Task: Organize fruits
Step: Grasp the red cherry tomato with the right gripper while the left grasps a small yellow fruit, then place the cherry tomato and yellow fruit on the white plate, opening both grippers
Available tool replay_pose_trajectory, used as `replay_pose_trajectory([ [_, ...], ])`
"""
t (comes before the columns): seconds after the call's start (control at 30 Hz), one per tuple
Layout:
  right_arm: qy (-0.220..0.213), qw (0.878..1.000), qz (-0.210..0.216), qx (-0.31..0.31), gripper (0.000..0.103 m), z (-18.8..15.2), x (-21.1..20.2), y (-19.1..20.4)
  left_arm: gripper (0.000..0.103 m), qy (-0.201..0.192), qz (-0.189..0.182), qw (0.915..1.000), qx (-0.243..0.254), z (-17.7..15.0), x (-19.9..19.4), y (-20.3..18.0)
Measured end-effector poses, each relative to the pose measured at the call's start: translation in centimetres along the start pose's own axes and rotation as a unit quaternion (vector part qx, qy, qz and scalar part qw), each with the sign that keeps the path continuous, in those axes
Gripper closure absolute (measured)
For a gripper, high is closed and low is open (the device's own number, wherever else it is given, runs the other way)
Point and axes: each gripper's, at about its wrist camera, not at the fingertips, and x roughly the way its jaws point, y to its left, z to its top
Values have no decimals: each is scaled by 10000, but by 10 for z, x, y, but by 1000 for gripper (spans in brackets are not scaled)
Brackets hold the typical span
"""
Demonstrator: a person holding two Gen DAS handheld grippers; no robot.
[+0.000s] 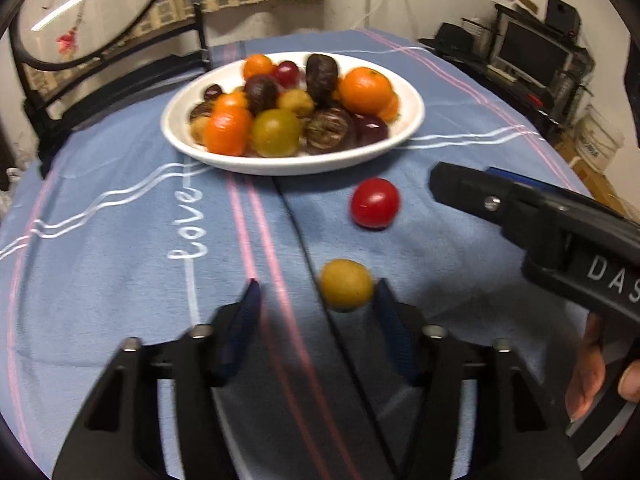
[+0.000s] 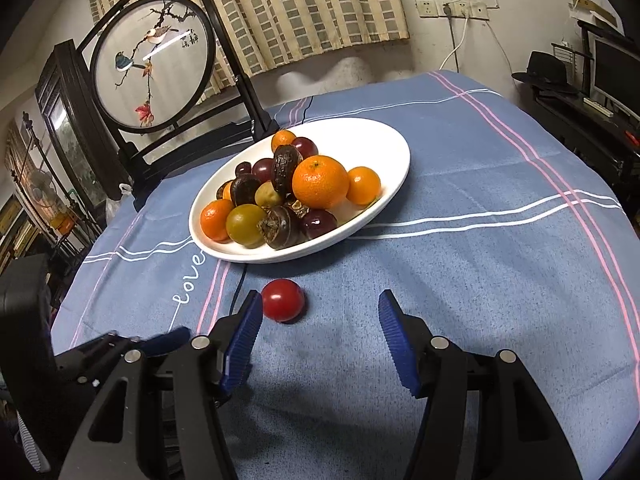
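Fruit [image 1: 296, 108] is heaped on your white plate [image 1: 412, 120], which sits toward the far side of the bench [image 1: 120, 240] on a blue striped cloth: oranges, dark plums, greenish-yellow plums and wrinkled brown pieces. Two pieces lie loose on the cloth, nearer you than the plate. A red tomato [image 1: 375, 203] rests alone, near the plate's front rim. A yellow plum [image 1: 346, 285] lies closer still, between the fingers of your left tongs [image 1: 316, 300]; it touches or all but touches the right-hand pad, while a clear gap remains to the left-hand pad, so the jaws stand partly open and grip nothing. The picture is blurred there. Your right tongs [image 2: 320, 312] are also partly open and empty; in their own view the tomato lies just beyond and beside the left fingertip [image 2: 250, 312], whether touching it I cannot tell. Seen from the left camera, your right tongs reach in beside the tomato, apart from it.
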Motion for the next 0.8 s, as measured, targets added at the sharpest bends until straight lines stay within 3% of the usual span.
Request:
replay_pose_trajectory([
  [0.07, 46, 10000, -7, -51, 42, 0, 2, 2, 77, -23, -38, 9999, 112, -1, 0, -2],
  [0.17, 172, 9996, -49, -232, 42, -3, 9, 10, 77, 16, -209, 9998, -6, -1, -2, 6],
  [0.47, 531, 9924, -429, -1021, 43, 3, 45, 47, 77, -115, -170, 9997, -150, 3, -13, 30],
  [0.53, 667, 9907, -460, -1089, 55, 5, 56, 52, 77, -58, -184, 9997, -172, 4, -11, 32],
  [0.57, 786, 9893, -505, -1122, 70, 5, 62, 53, 77, -37, -166, 9997, -158, 4, -9, 32],
  [0.73, 763, 9908, -447, -1025, 71, 7, 54, 51, 77, 9, -218, 9996, -181, 6, -9, 34],
  [0.8, 607, 9934, -333, -918, 71, 12, 41, 46, 77, 71, -464, 9984, -313, 8, -11, 38],
])
